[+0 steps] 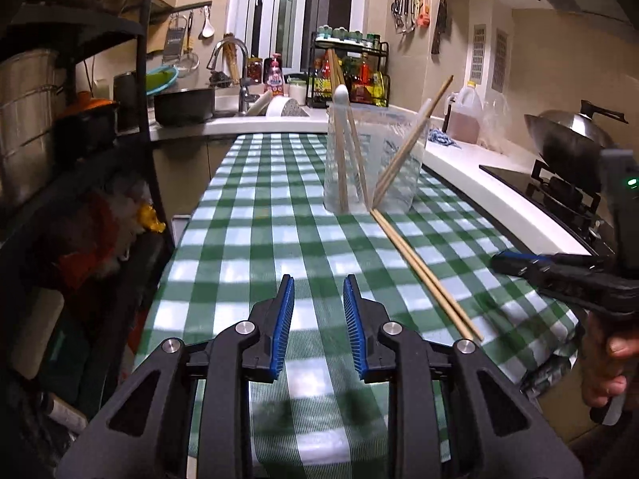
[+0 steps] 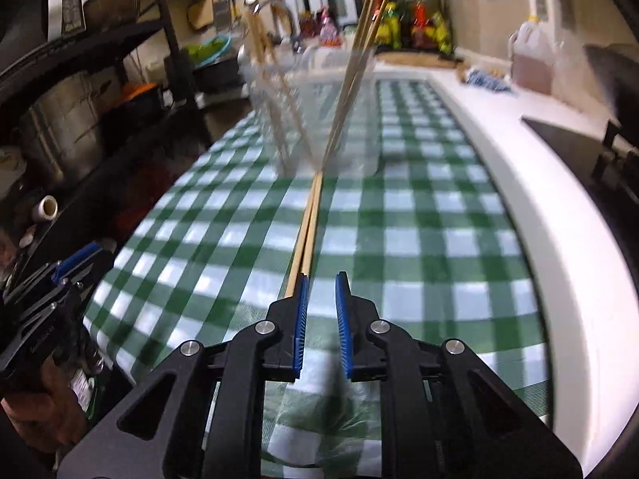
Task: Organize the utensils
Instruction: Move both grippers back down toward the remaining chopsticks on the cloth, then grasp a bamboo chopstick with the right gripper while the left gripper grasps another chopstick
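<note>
A pair of wooden chopsticks (image 1: pixel 423 271) lies side by side on the green checked tablecloth (image 1: pixel 259 219), one end touching a clear plastic container (image 1: pixel 371 159). Several more chopsticks (image 1: pixel 403 147) and a white-handled utensil (image 1: pixel 341 94) stand inside that container. My left gripper (image 1: pixel 319 279) hovers over bare cloth, left of the lying pair, open with nothing between its blue pads. In the right wrist view the lying chopsticks (image 2: pixel 309 231) run up to the container (image 2: pixel 315 119); my right gripper (image 2: pixel 322 276) stands open, narrowly, its left finger over their near end, with nothing between the pads.
A white counter edge (image 1: pixel 499 199) borders the cloth on the right, with a stove and wok (image 1: pixel 571 139) beyond it. A black shelf with pots (image 1: pixel 32 119) stands to the left. Sink and faucet (image 1: pixel 235 76), bottle rack and an oil jug (image 1: pixel 465 115) lie behind.
</note>
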`<act>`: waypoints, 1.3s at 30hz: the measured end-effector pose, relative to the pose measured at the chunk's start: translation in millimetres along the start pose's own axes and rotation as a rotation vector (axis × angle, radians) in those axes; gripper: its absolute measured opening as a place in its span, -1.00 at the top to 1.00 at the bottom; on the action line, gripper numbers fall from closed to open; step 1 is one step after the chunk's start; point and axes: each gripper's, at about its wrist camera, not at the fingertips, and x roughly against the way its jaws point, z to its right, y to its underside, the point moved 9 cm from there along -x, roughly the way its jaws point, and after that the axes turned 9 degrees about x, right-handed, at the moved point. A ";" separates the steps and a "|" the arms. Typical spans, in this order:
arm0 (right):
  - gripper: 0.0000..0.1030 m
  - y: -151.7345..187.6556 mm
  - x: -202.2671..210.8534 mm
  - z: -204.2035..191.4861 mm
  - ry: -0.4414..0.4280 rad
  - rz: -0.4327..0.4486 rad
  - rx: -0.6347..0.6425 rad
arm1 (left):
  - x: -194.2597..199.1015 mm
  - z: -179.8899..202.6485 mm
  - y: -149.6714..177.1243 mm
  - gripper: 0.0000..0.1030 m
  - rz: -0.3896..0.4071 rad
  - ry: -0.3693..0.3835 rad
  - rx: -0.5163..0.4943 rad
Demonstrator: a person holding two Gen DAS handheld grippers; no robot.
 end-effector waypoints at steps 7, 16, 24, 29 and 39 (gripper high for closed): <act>0.68 28.4 -30.5 -17.7 -0.013 -0.123 0.036 | 7.4 -10.4 16.2 0.50 -0.023 0.006 0.006; 0.50 35.4 -36.2 -33.3 0.031 -0.127 0.111 | 12.8 -22.9 21.6 0.50 -0.022 0.004 0.031; 0.36 26.9 -44.5 -53.7 0.000 -0.119 0.128 | 16.0 -38.9 25.6 0.50 -0.025 -0.017 0.047; 0.22 25.2 -47.4 -64.9 -0.016 -0.113 0.151 | 17.2 -48.9 28.0 0.50 -0.031 -0.030 0.063; 0.83 26.2 -43.9 -31.2 0.017 -0.139 0.030 | 16.7 -45.9 30.3 0.50 -0.034 -0.024 0.069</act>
